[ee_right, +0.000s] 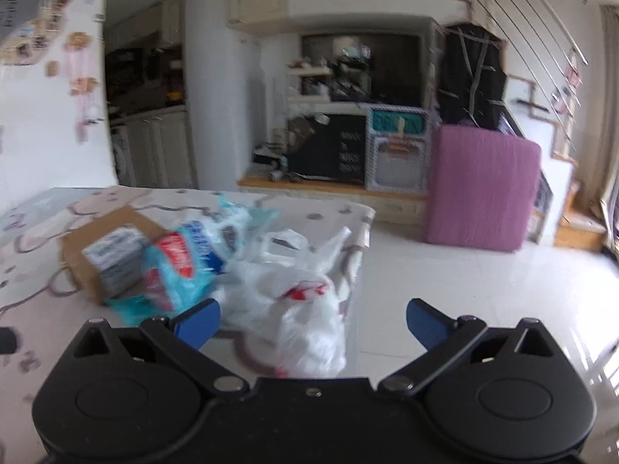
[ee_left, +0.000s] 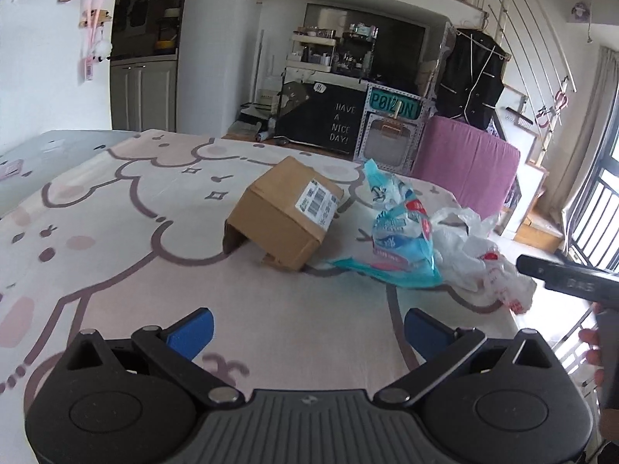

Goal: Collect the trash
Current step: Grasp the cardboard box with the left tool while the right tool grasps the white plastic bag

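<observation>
Left gripper (ee_left: 309, 332) is held spread wide above the patterned sheet (ee_left: 116, 239), nothing gripped. Right gripper (ee_right: 312, 323) is likewise spread, empty. A cardboard box (ee_left: 284, 212) lies at 12 o'clock of the left gripper; a blue wrapper (ee_left: 402, 232) touches it at 3 o'clock, with a white plastic bag (ee_right: 305, 309) beside that at the sheet's edge.

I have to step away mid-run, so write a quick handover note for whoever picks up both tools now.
Left tool: open, empty, hovering over the bed sheet, short of the trash.
Right tool: open, empty, nearest the white plastic bag at the bed's edge.
Trash: cardboard box with a shipping label lies tipped on the sheet; the blue wrapper lies against it, between the box and the white bag.
Done: nothing is gripped or collected so far.
Left: all three pieces. No bin shows in either view; the white bag looks like the easiest first grab.
</observation>
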### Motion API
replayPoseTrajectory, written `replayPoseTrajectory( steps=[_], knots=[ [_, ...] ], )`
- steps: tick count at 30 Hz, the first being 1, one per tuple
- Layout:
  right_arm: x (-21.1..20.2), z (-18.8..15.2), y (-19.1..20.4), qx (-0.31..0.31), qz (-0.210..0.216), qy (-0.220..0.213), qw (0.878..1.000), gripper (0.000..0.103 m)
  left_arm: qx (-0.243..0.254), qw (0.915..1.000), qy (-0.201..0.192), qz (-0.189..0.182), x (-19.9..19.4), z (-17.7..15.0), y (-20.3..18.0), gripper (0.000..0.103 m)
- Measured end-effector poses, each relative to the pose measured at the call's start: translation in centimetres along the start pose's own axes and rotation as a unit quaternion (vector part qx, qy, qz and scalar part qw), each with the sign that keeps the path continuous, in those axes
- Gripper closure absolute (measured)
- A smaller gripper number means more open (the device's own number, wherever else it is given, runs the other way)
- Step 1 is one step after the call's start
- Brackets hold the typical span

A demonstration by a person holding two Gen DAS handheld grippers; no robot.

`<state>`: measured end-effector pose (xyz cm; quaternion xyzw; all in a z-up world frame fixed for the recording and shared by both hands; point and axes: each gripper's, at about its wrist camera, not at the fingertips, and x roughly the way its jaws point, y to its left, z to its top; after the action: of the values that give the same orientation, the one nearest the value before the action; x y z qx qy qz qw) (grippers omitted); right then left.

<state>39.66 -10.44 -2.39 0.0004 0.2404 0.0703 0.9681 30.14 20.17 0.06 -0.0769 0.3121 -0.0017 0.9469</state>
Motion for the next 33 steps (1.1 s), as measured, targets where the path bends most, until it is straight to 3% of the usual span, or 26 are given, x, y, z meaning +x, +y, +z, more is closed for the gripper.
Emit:
replayPoseTrajectory(
  steps=[3, 8, 10, 14, 16, 18, 21, 26, 28, 33],
  knots=[
    [2.1, -0.2, -0.1, 0.005, -0.019, 0.011, 1.000, 0.000, 0.005, 0.9998, -0.015, -0.009, 1.2, 1.0, 0.6, 0.000],
    [3.8, -1.2, 0.2, 0.025, -0.005, 0.019, 1.000, 0.001, 0.054, 0.9972, -0.052, -0.001, 4.0, 3.2, 0.6, 0.000],
    [4.1, -1.4, 0.1, 0.031, -0.001, 0.013, 0.999, 0.012, 0.093, 0.9939, -0.059, 0.011, 5.5, 4.0, 0.1, 0.000],
    [4.8, -1.7, -0.1, 0.047, 0.014, 0.017, 0.999, 0.017, 0.164, 0.9850, -0.046, 0.030, 8.7, 4.8, -0.7, 0.000],
    [5.2, -1.8, 0.0, 0.046, 0.018, 0.021, 0.999, 0.026, 0.182, 0.9817, -0.035, 0.045, 10.0, 4.9, -0.9, 0.000],
    [5.5, -1.9, 0.3, 0.035, 0.015, 0.021, 0.999, 0.035, 0.187, 0.9808, -0.032, 0.045, 11.0, 4.8, -0.9, 0.000],
    [5.6, -2.0, 0.3, 0.030, 0.005, 0.020, 0.999, 0.059, 0.189, 0.9802, -0.029, 0.050, 12.2, 4.9, -0.8, 0.000],
    [5.1, -2.2, 0.0, 0.025, 0.017, 0.029, 0.999, 0.064, 0.168, 0.9837, -0.023, 0.060, 13.2, 5.0, -0.2, 0.001],
    [4.6, -2.3, -0.1, 0.024, 0.023, 0.030, 0.999, 0.065, 0.162, 0.9849, -0.027, 0.056, 13.0, 5.0, -0.2, 0.008],
    [3.0, -2.4, -0.2, 0.023, 0.031, 0.036, 0.999, 0.066, 0.195, 0.9780, -0.030, 0.067, 12.5, 4.4, -1.5, 0.011]
  ],
)
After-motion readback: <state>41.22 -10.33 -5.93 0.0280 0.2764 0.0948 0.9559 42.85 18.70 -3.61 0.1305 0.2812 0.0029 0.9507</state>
